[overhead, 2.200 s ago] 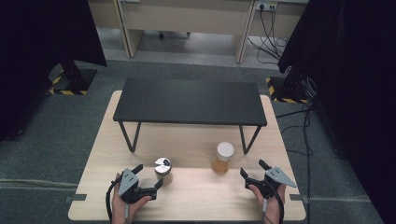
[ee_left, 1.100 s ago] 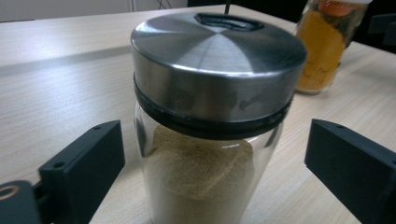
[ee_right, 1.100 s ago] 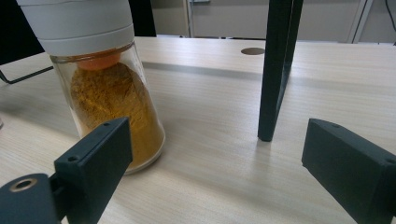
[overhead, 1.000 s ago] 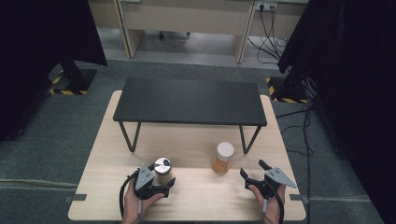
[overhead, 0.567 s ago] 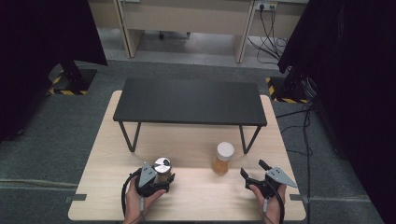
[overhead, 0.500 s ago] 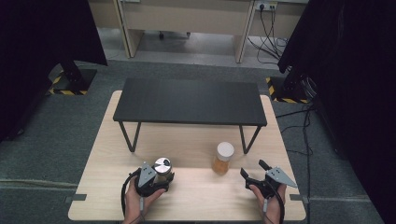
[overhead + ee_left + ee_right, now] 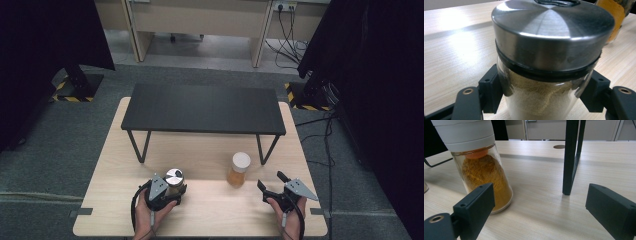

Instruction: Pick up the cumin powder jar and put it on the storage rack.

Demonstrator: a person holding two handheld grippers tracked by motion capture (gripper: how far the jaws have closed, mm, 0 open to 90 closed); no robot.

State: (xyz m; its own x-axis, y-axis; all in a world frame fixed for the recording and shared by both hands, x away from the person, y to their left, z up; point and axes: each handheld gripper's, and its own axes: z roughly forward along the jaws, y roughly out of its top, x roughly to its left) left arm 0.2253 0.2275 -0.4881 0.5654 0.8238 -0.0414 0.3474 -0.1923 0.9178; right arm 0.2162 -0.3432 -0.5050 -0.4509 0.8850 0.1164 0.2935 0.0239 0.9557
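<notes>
On the near left of the light wooden table (image 7: 115,165), the left gripper (image 7: 167,192) has its jaws pressed against both sides of a glass jar with a brushed metal lid (image 7: 549,57). The jar stands upright on the table and holds a pale, sandy powder; a black ring runs under its lid. Near the right front edge, the right gripper (image 7: 274,184) rests with its jaws spread wide and nothing between them. Just ahead of it and a little to its left stands a second glass jar with a white cap (image 7: 239,170), upright and holding orange-yellow powder, well apart from the metal-lidded jar. A low black bench with thin metal legs (image 7: 202,108) stands across the far half of the table; in the right gripper view one of its legs comes down between the open jaws, farther back.
</notes>
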